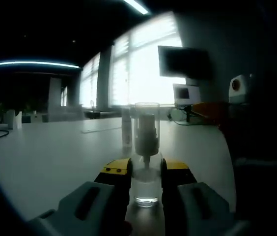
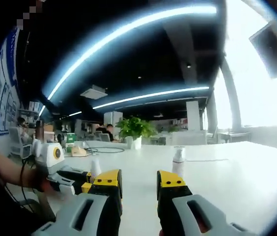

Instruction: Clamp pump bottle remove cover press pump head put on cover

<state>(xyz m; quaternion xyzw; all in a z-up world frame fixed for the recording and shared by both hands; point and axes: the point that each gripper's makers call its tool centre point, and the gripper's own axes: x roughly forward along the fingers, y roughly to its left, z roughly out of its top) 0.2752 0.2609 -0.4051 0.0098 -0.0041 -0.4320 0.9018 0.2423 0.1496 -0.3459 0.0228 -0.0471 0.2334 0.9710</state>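
Note:
A small clear pump bottle point(image 1: 146, 189) stands upright on the white table point(image 1: 55, 157). A clear cover point(image 1: 147, 115) sits over its white pump head point(image 1: 146, 140). My left gripper point(image 1: 146, 169) has its yellow-tipped jaws pressed against both sides of the bottle's lower body. In the right gripper view the same bottle point(image 2: 95, 168) shows at the tips of the left gripper point(image 2: 74, 181), low on the left. My right gripper point(image 2: 139, 184) hovers open over the table, to the right of that bottle, with nothing between its jaws.
A second white bottle point(image 1: 126, 130) point(image 2: 178, 160) stands farther out on the table. A monitor point(image 1: 185, 93) and cables are at the far right edge. A potted plant point(image 2: 134, 129), a cable point(image 2: 101, 150) and seated people lie beyond. A person's forearm point(image 2: 11, 172) enters from the left.

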